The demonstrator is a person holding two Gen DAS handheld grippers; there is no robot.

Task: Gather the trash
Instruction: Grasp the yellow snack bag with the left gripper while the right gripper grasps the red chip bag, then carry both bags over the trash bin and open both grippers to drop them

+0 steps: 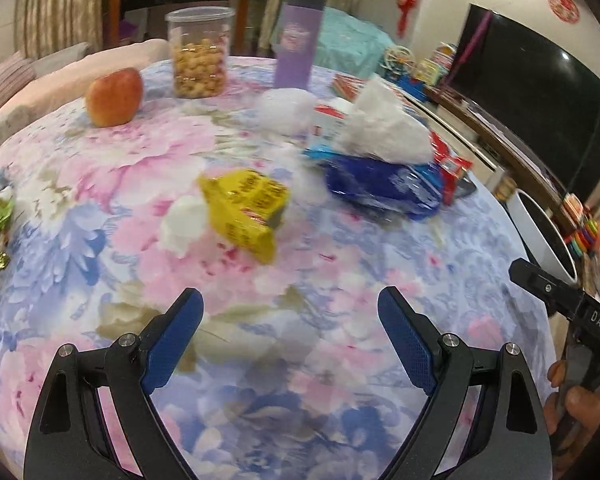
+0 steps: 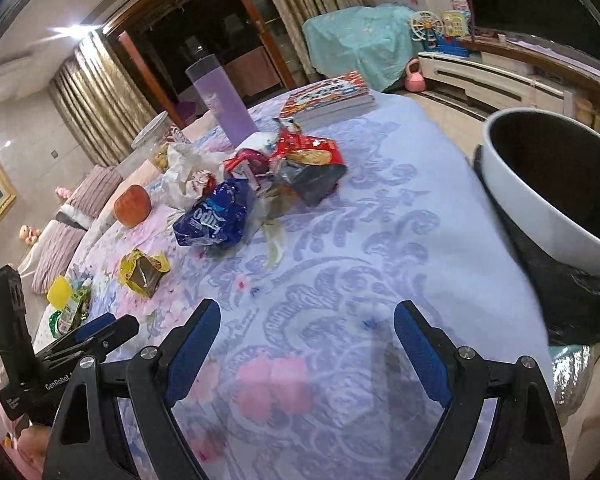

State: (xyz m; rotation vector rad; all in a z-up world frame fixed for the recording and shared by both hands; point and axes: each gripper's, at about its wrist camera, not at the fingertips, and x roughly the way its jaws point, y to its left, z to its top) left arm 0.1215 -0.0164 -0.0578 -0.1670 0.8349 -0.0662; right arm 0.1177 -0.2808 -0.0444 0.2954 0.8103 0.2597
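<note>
Right now both your tools hang above the floral worktop (image 1: pixel 100 168), fingers spread wide and holding nothing. Your left tool (image 1: pixel 290 312) faces the yellow wrapper (image 1: pixel 248 204), which touches a white tissue wad (image 1: pixel 182 226); the blue bag (image 1: pixel 380 184) and red wrappers (image 2: pixel 304 152) lie beyond. Your right tool (image 2: pixel 306 330) sits nearer the white bin (image 2: pixel 516 196) at the worktop's edge.
</note>
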